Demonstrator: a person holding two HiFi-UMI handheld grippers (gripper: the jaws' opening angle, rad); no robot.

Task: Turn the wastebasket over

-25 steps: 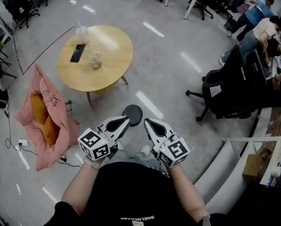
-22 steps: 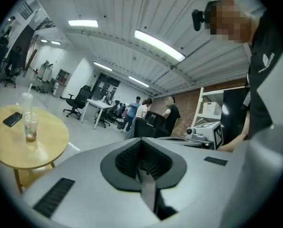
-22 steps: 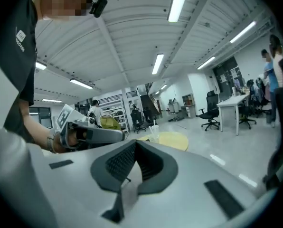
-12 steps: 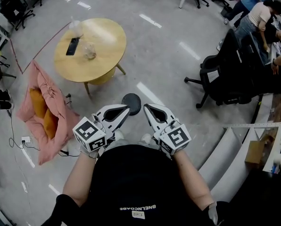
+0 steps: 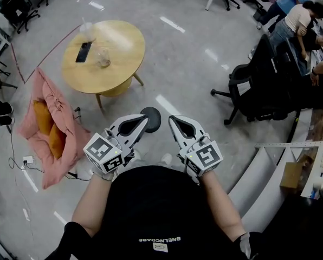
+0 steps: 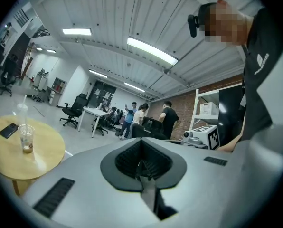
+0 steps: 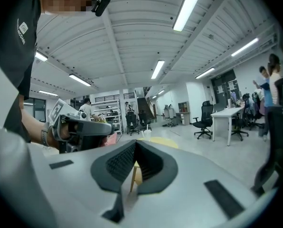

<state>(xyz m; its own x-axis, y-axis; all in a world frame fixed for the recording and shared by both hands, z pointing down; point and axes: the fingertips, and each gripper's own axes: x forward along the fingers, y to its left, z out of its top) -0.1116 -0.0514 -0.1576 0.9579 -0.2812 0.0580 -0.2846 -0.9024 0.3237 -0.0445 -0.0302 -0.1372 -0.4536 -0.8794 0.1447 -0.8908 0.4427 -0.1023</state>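
Note:
A dark round wastebasket (image 5: 152, 118) stands on the grey floor just ahead of me, seen from straight above. Which end is up I cannot tell. My left gripper (image 5: 142, 118) is held level in front of my chest, its tip over the basket's left edge in the head view, high above it. My right gripper (image 5: 174, 120) is held beside it, to the right of the basket. Both are shut with nothing between the jaws, as the left gripper view (image 6: 142, 164) and the right gripper view (image 7: 133, 169) show. The basket is hidden in both gripper views.
A round yellow table (image 5: 118, 42) stands ahead on the left with a phone (image 5: 83, 52) and a plastic cup (image 5: 102, 58) on it. A pink cushion heap (image 5: 45, 126) lies to its left. A black office chair (image 5: 253, 93) and several people are at the right.
Both grippers have risen a little and rolled slightly in front of my body. Their jaws stay shut. The basket has not moved.

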